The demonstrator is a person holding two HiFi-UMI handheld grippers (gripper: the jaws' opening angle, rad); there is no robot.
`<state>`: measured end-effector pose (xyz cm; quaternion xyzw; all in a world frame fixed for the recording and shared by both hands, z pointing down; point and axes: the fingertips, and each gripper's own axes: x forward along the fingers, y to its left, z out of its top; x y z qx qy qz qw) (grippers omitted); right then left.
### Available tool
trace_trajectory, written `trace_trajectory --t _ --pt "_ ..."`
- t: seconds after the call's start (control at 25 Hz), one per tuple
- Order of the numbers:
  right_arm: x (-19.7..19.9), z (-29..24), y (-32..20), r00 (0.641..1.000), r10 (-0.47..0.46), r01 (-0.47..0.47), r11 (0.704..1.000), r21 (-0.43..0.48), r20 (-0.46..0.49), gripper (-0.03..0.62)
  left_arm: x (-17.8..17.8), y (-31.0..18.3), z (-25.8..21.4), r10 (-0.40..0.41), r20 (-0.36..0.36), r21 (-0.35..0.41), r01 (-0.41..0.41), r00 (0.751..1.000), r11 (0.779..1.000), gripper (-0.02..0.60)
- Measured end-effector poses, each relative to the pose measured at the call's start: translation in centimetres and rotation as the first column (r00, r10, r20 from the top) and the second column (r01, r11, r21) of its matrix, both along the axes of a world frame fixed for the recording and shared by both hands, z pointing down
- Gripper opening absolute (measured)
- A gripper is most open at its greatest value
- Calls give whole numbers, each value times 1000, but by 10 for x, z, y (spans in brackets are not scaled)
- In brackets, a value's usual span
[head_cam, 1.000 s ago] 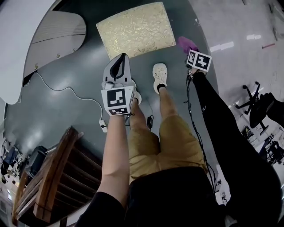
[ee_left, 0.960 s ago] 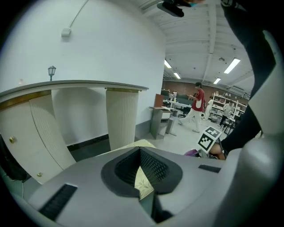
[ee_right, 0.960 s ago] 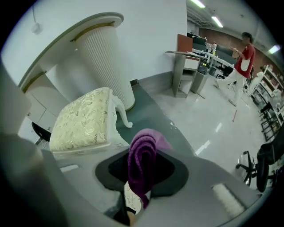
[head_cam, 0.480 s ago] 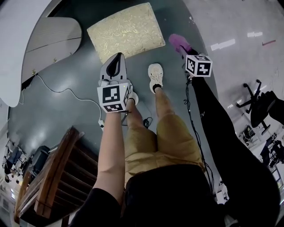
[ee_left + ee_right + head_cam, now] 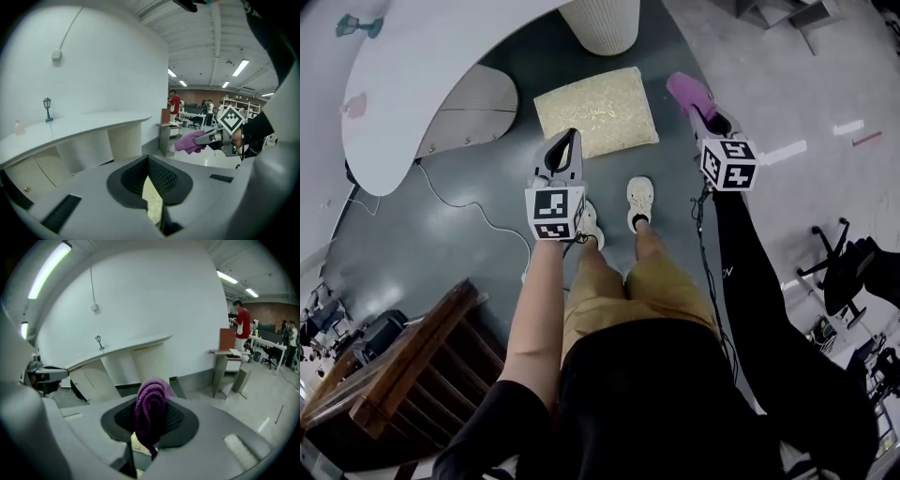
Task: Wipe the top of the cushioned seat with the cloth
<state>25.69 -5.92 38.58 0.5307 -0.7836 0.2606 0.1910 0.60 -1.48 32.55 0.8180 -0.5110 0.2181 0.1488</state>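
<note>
**Cloth in the right gripper, seat not yet touched**

The cloth (image 5: 685,90) is a purple, knitted-looking rag, bunched into a thick fold. The right gripper (image 5: 705,114) is clamped on it, and the right gripper view shows the fold bulging up between the jaws with a thin tail hanging below. It looks soft, light and limp, so it should flatten easily. A grip on the middle of the bunch, as here, leaves a loose pad past the tips to do the rubbing.

The cushioned seat (image 5: 595,124) lies low on the dark floor (image 5: 469,244), at 12 o'clock from the person's shoes. It is a square, pale gold cushion with a fine leafy pattern. Its padded top will likely give under pressure, and the textured cover may drag at the cloth.

The cloth hangs in the air at about 2 o'clock from the seat, clear of it. The left gripper (image 5: 571,137) hovers at the seat's 6 o'clock edge, its jaws closed together on nothing.
</note>
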Motion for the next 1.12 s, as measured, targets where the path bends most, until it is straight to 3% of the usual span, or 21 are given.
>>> trace_trajectory --t 0.12,0.24,0.4,0.52,0.8,1.12 --pt "-8 -75 -6 1000 14 -16 995 97 19 82 -6 -5 -59 -21 -21 71 22 1000 997 6" --pt "-15 -140 -8 999 18 -25 983 180 40 81 -12 -16 -123 -61 -85 168 75 995 983 6" --pt "-24 -217 -10 999 -15 5 958 287 34 82 -22 -31 -200 -102 -191 263 151 976 953 6" --pt "-32 -269 -11 999 -43 29 927 375 29 82 -32 -33 -251 -107 -230 341 183 967 922 6" --pt "-57 -343 -23 996 -90 63 848 526 25 83 -53 -27 -319 -113 -196 457 193 974 868 6" --pt "-76 -360 -26 993 -115 113 799 590 -35 83 -56 -29 -344 -97 -158 509 165 983 844 6"
